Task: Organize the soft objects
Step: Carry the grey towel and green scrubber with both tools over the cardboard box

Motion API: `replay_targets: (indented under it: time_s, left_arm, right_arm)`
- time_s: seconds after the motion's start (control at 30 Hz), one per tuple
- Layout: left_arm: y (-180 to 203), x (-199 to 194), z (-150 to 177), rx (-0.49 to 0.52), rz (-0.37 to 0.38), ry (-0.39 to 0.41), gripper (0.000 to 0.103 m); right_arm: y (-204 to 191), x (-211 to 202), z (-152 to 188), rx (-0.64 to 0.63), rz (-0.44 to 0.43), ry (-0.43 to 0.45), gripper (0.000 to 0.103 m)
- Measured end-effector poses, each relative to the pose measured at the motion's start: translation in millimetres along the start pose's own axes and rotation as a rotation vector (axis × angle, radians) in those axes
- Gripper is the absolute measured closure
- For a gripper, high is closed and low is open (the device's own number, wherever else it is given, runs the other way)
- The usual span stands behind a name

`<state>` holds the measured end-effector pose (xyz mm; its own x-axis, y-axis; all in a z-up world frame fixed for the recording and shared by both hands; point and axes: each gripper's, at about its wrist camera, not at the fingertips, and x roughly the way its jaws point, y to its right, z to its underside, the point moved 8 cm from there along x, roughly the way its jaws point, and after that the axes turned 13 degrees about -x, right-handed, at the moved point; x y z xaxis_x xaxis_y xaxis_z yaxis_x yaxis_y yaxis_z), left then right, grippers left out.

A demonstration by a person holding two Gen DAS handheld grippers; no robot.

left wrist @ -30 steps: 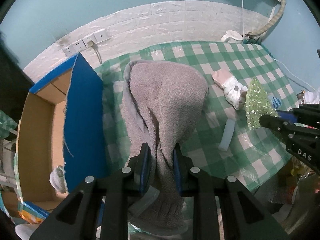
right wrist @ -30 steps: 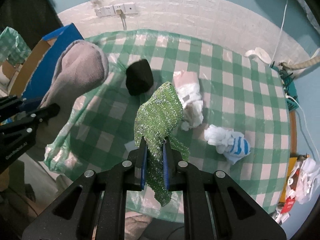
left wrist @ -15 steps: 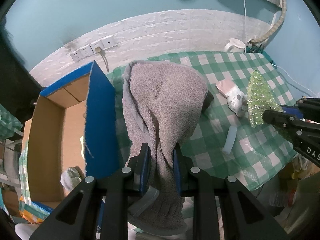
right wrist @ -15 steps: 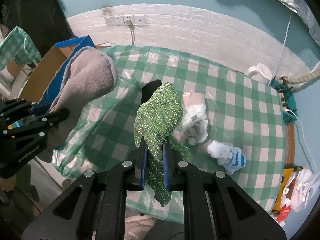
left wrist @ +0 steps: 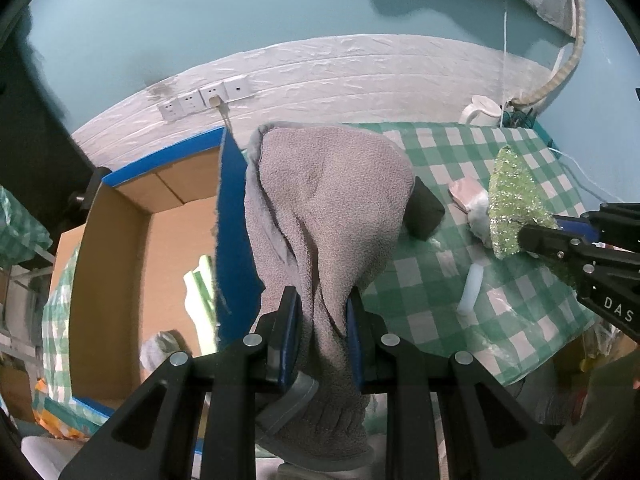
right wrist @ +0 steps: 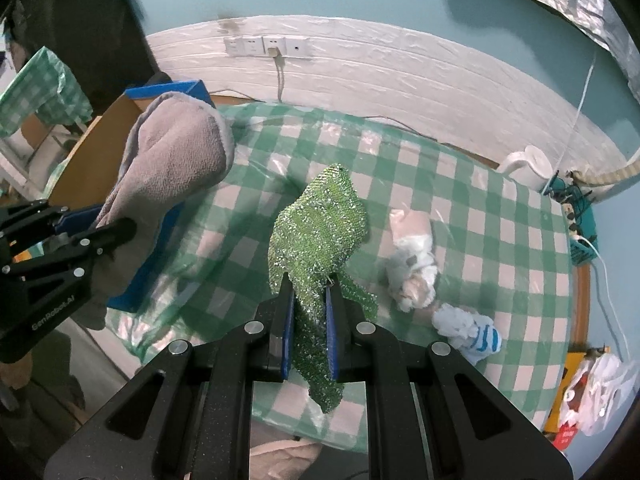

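My left gripper (left wrist: 320, 300) is shut on a grey fleece cloth (left wrist: 328, 200) and holds it up beside the open cardboard box (left wrist: 116, 264) with blue flaps, left of the table. The cloth also shows in the right wrist view (right wrist: 176, 164). My right gripper (right wrist: 310, 296) is shut on a sparkly green mesh cloth (right wrist: 320, 232), held above the green checked tablecloth (right wrist: 472, 208). That green cloth shows at the right in the left wrist view (left wrist: 514, 204). A black soft block (left wrist: 426, 212) lies on the table behind the grey cloth.
A pink and white bundle (right wrist: 412, 256) and a white and blue striped bundle (right wrist: 468, 328) lie on the table at the right. A white strip (left wrist: 470, 292) lies near the front edge. A white kettle (right wrist: 528, 164) and wall sockets (right wrist: 266, 46) are at the back. Items lie in the box (left wrist: 160, 348).
Both grippers have risen and drawn back with their cloths. The left gripper has swung toward the box, so more of the box's inside shows. The black block is now hidden behind the green cloth in the right view.
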<state>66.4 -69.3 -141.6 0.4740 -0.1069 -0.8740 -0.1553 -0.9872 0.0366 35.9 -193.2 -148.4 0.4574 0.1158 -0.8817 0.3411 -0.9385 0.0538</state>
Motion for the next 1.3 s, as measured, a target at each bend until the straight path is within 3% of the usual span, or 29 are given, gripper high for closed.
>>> replay_targets:
  time_s: [0.8, 1.3]
  left_arm:
    - [-78, -34, -8, -0.124, -0.014, 0.075, 0.08]
    - [-147, -33, -3, -0.233, -0.069, 0.081, 0.08]
  right_arm:
    - [-83, 7, -71, -0.129, -0.059, 0.035, 0.092]
    - [-161, 28, -113, -0.237, -0.138, 0.026, 0.092]
